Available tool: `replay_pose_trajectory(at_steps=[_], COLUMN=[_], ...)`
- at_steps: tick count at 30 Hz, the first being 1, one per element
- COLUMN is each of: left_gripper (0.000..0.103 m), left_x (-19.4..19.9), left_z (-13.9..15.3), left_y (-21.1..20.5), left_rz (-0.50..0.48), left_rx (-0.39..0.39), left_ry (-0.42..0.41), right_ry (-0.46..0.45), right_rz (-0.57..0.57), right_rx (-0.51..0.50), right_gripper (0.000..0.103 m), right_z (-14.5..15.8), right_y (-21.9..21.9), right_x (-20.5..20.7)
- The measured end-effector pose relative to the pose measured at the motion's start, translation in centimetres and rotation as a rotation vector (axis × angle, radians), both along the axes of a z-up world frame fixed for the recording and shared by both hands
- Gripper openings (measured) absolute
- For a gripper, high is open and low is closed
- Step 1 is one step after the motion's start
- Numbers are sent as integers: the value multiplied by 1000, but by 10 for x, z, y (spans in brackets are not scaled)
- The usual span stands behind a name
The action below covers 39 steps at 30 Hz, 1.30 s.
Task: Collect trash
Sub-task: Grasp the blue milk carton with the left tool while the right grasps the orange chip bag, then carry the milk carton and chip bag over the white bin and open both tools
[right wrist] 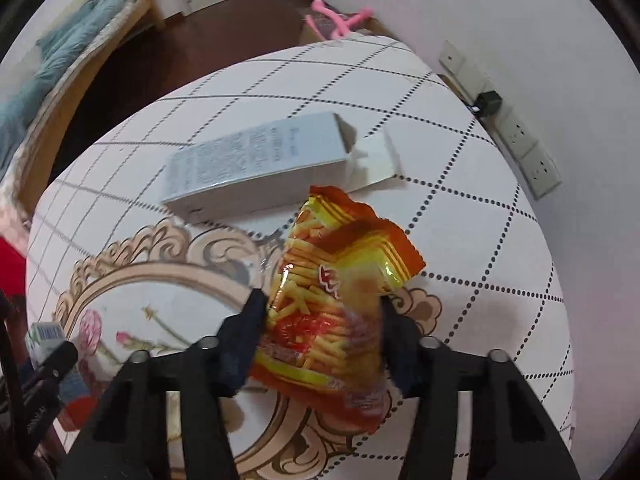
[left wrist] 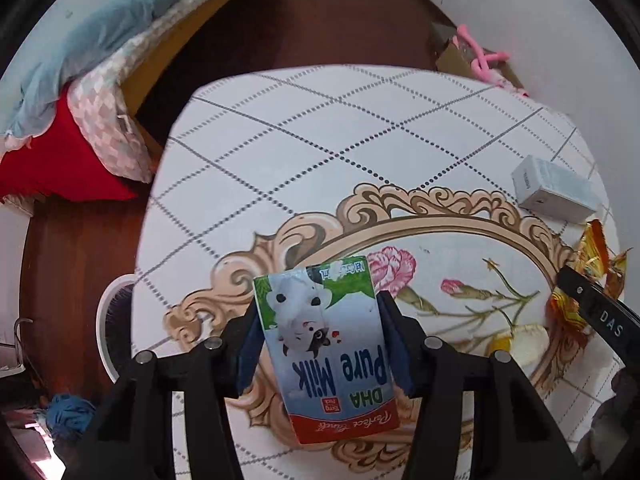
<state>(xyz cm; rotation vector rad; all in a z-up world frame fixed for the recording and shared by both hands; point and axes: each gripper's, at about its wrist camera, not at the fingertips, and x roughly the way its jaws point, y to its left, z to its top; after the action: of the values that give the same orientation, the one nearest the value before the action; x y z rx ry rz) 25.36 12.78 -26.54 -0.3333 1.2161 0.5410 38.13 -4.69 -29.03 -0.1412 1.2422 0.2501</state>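
left wrist: left gripper (left wrist: 320, 344) clamped on milk carton (left wrist: 326, 344), pads on its side faces, carton lifted off the table (left wrist: 280, 140), likely for carrying to a bin; none clearly visible. can't tell if carton is empty.

right wrist: right gripper (right wrist: 320, 344) pinches snack bag (right wrist: 340, 320) mid-body, held above table. grey box (right wrist: 256, 168) lies flat beyond, end flap open, contents hidden.

Soft, even indoor light; strong fisheye bending in both views.

Black vignette fills the corners, and the tablecloth (left wrist: 360, 140) grid bows outward toward the edges. Glare flecks the snack bag (right wrist: 332, 300), which is smeared by motion blur in the right wrist view. Shadows are faint; the floor (left wrist: 280, 32) at upper centre stays dim.
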Motion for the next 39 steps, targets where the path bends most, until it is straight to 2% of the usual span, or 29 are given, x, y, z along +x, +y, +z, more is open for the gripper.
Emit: replay_pose_trajectory(at_steps=[6, 14, 20, 25, 28, 32, 37, 39], left_gripper=[50, 50, 50, 50, 50, 50, 50, 50], left_x=[-22, -71, -125, -178, -206, -249, -284, -292], left_z=[29, 92, 133, 145, 133, 97, 35, 8], left_y=[-5, -5, 23, 65, 98, 155, 219, 241], left_rz=[-19, -36, 19, 106, 175, 296, 408, 452], left_rx=[54, 143, 182, 202, 183, 34, -123, -213], left_ry=[-83, -210, -276, -285, -268, -249, -196, -191], right_ry=[-41, -132, -119, -71, -49, 33, 149, 188], right_rz=[67, 193, 322, 443, 524, 607, 676, 693], right_rx=[74, 236, 333, 392, 402, 420, 377, 339], right_gripper=[48, 48, 48, 48, 48, 48, 48, 48], right_z=[26, 103, 146, 160, 158, 132, 72, 46], right_y=[-4, -8, 23, 78, 123, 188, 266, 294], right_x=[-27, -78, -118, -162, -190, -228, -266, -276])
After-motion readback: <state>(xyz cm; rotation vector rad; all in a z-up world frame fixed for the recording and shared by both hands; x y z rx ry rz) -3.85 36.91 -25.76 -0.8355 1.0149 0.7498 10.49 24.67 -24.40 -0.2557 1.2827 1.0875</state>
